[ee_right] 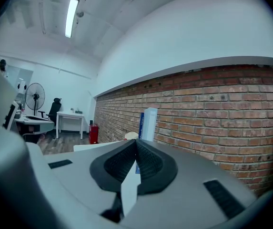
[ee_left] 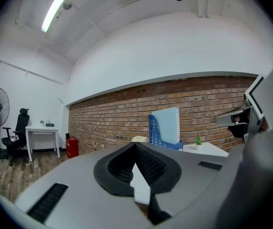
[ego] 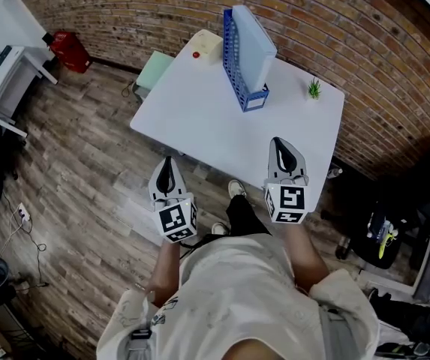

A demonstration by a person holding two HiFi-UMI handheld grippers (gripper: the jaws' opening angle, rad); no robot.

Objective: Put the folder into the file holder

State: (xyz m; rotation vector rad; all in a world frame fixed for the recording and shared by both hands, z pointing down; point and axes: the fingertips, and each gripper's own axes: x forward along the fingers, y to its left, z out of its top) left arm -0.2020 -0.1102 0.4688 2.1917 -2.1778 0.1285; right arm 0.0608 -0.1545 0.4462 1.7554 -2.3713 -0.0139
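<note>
A light blue folder (ego: 254, 45) stands upright inside the blue file holder (ego: 237, 66) at the far side of the white table (ego: 222, 126). Both grippers hover at the table's near edge, well short of the holder. My left gripper (ego: 166, 165) is shut and holds nothing, just off the near-left edge. Over the near-right part of the table, my right gripper (ego: 278, 142) is also shut and empty. In the left gripper view the closed jaws (ee_left: 136, 145) point toward the folder (ee_left: 167, 125). The right gripper view shows its jaws (ee_right: 136, 142) closed, with the folder (ee_right: 149, 123) beyond.
A small green plant (ego: 314, 88) stands at the table's far right corner. A cream object (ego: 208, 43) with a red dot lies at the far left corner, and a pale green seat (ego: 153, 72) is beside it. A brick wall runs behind; a red box (ego: 70, 51) sits on the floor.
</note>
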